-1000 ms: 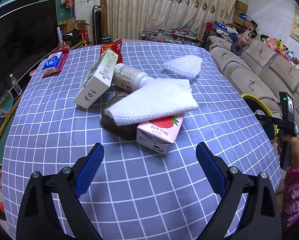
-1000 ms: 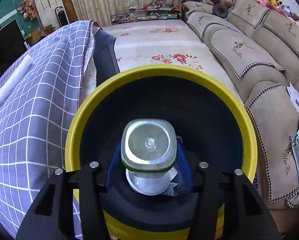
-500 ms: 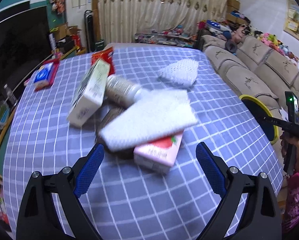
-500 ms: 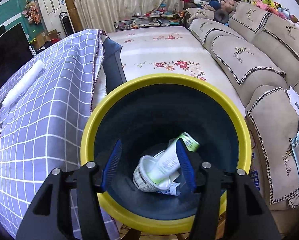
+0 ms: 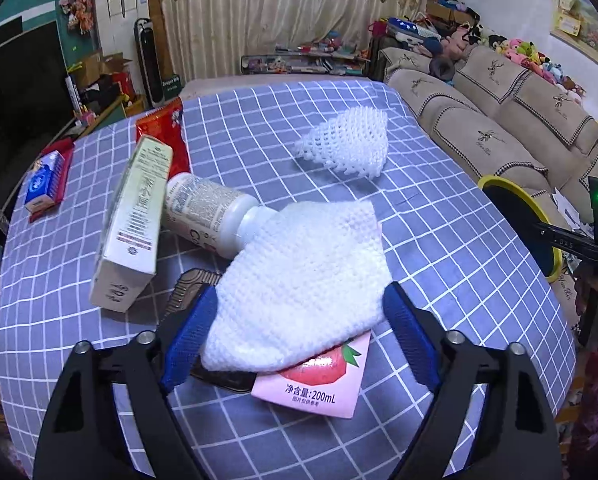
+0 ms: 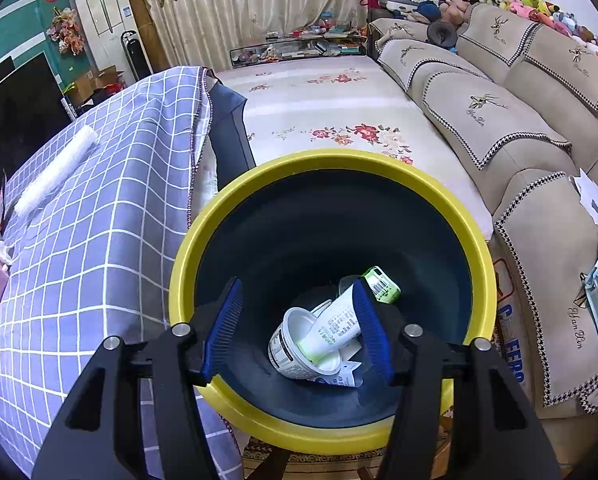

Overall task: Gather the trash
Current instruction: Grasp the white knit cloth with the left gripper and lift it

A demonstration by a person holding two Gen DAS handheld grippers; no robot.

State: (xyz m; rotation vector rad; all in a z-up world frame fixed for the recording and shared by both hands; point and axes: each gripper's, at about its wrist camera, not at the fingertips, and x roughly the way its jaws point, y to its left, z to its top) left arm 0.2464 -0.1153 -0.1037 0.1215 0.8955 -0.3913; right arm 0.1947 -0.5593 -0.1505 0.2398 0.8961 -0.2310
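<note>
Trash half sorted – bottle and cup sit in the yellow-rimmed bin (image 6: 331,160)
Left gripper (image 5: 299,338) closing around white foam netting (image 5: 303,280) – not pinched yet; right gripper (image 6: 299,328) apart, empty.

Left gripper (image 5: 295,336) jaws closing, right gripper (image 6: 299,326) (tilted down) parted

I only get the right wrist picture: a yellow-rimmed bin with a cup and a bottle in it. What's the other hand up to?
Observer: The left tool is over the table, its jaws closing with a white foam net between them.
Operator: Is that net lying on anything?
Observer: Yes, it drapes over a pink strawberry milk carton.
Operator: Any more trash up there?
Observer: A white bottle lies on its side, its neck under the net.
</note>
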